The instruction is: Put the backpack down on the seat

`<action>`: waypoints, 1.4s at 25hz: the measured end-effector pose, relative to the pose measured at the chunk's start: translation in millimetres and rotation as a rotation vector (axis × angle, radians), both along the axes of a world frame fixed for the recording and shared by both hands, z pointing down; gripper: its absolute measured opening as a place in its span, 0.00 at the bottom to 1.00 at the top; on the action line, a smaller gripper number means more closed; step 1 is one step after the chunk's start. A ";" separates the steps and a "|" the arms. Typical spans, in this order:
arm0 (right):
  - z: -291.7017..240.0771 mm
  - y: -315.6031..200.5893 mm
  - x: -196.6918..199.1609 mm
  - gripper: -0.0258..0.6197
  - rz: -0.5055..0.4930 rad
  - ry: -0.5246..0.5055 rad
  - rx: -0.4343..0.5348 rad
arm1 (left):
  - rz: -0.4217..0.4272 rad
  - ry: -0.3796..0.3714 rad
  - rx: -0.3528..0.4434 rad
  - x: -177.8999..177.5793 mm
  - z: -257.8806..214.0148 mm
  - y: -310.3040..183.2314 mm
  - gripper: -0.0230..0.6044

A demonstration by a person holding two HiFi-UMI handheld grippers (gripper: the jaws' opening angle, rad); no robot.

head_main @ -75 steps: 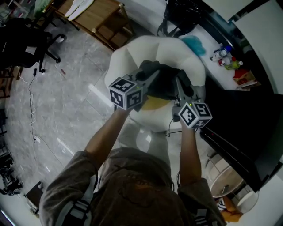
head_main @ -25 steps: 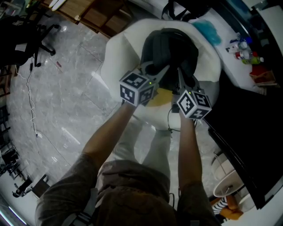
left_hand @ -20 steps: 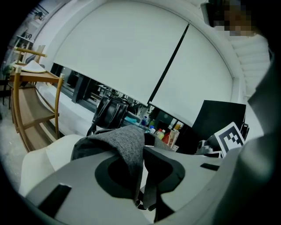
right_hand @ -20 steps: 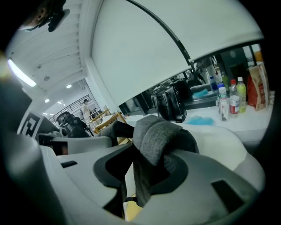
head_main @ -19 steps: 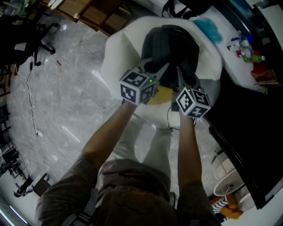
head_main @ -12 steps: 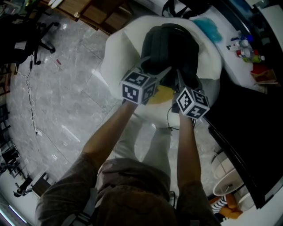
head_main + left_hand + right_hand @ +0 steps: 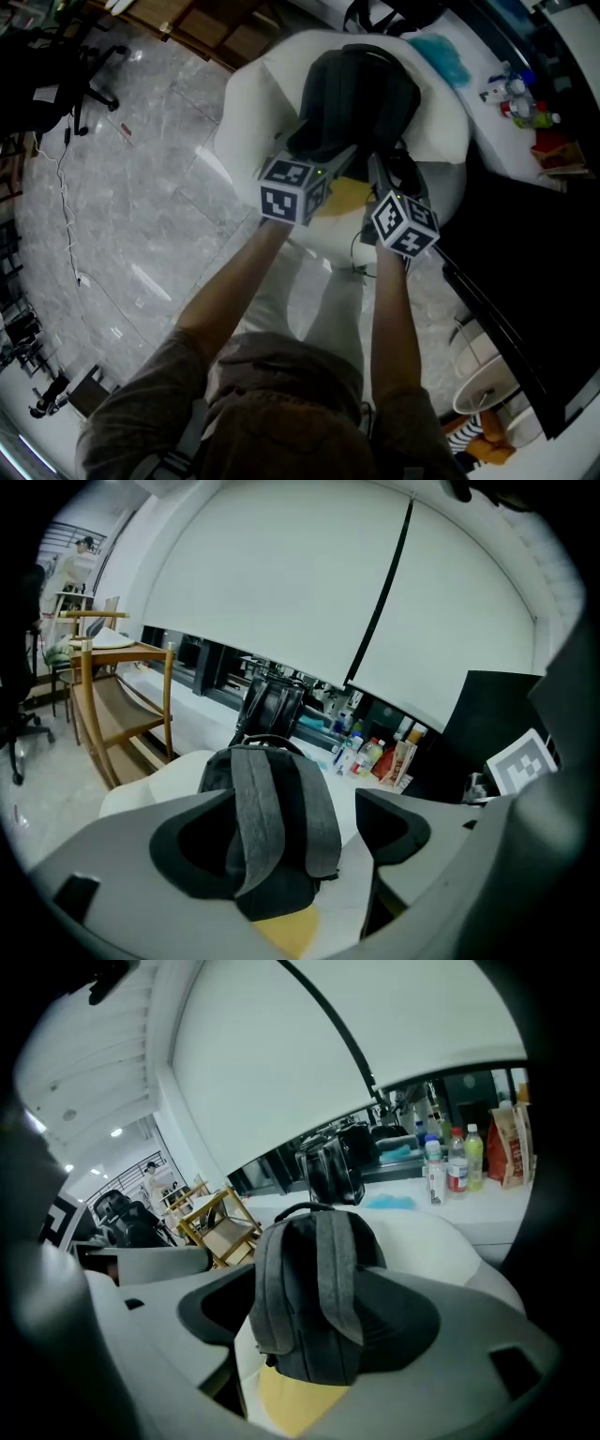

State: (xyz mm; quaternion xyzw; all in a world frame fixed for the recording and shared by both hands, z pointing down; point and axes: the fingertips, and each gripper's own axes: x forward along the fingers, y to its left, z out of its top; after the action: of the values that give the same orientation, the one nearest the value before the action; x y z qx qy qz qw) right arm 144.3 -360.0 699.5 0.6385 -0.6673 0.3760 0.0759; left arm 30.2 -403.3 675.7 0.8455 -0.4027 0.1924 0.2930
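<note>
The gray backpack (image 7: 361, 94) sits up on the white seat (image 7: 246, 108), with both grippers right in front of it.

In the head view, the left gripper (image 7: 328, 161) is at about 7 o'clock from the backpack. Its jaws are opening wide. A gray strap (image 7: 258, 808) of the backpack hangs down between them, close to the left jaw, but the pads do not squeeze it. The backpack leans on the back of the seat, straps facing the person, and a yellow patch (image 7: 345, 197) shows on the seat just below it, at 6 o'clock. The right gripper (image 7: 382, 173) is at about 5 o'clock from the backpack. Its jaws are opening wide too, with the bottom of the backpack between them and nothing pinched. Bottles (image 7: 514, 98) stand on a white counter (image 7: 487, 145) at 3 o'clock from the seat.
</note>
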 end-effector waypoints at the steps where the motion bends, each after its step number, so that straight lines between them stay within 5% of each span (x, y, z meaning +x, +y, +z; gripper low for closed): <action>1: -2.6 1.3 -1.0 0.54 -0.001 -0.006 0.002 | -0.004 0.001 0.001 -1.0 -2.2 1.2 0.67; 4: -13.9 4.3 -4.9 0.52 -0.005 -0.034 0.017 | 0.004 0.011 0.006 0.0 -12.5 7.5 0.61; 14: -71.8 26.1 -36.6 0.04 -0.089 -0.117 0.065 | -0.010 0.094 -0.031 6.1 -65.2 43.0 0.04; 35: -198.2 99.8 -47.5 0.04 -0.137 -0.224 0.013 | -0.048 0.188 -0.184 4.2 -190.9 122.2 0.04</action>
State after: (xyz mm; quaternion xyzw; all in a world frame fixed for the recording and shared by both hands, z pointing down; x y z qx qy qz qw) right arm 96.8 -260.2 501.3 0.5458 -0.7160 0.4346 0.0225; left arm 34.4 -281.1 484.9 0.8196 -0.3741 0.1416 0.4102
